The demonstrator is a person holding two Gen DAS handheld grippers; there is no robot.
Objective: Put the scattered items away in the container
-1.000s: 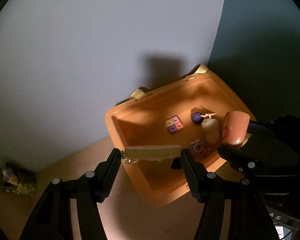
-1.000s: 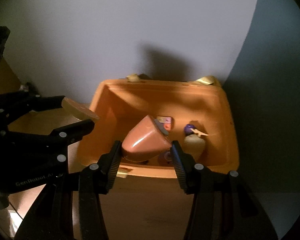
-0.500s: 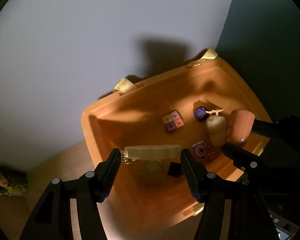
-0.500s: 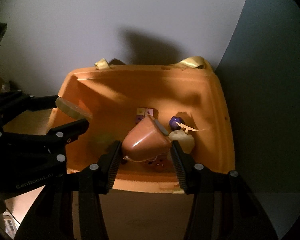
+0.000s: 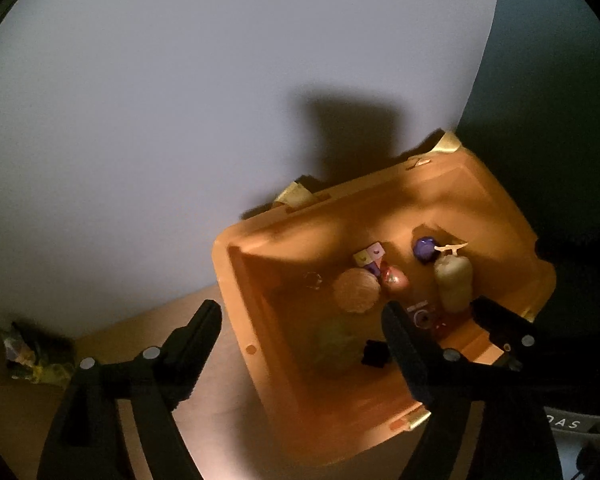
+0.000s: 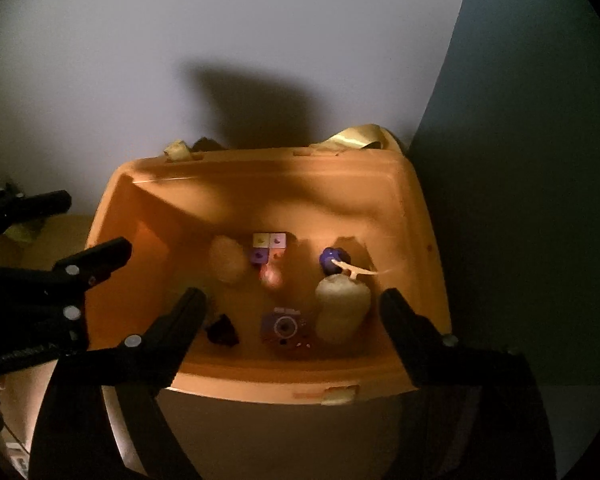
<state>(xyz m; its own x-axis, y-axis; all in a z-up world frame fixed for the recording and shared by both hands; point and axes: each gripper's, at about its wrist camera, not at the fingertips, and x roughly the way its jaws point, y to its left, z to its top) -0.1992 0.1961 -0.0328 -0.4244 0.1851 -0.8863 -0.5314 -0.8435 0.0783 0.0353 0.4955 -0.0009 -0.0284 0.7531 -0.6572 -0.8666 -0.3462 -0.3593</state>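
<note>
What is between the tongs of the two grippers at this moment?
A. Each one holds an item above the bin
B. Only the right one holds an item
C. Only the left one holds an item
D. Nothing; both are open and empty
D: the left gripper and the right gripper both have their tongs spread wide with nothing between them, above the orange bin, where the items lie.

I count one orange bin (image 6: 428, 248) and two grippers. Inside I make out seven small items, some blurred.
</note>
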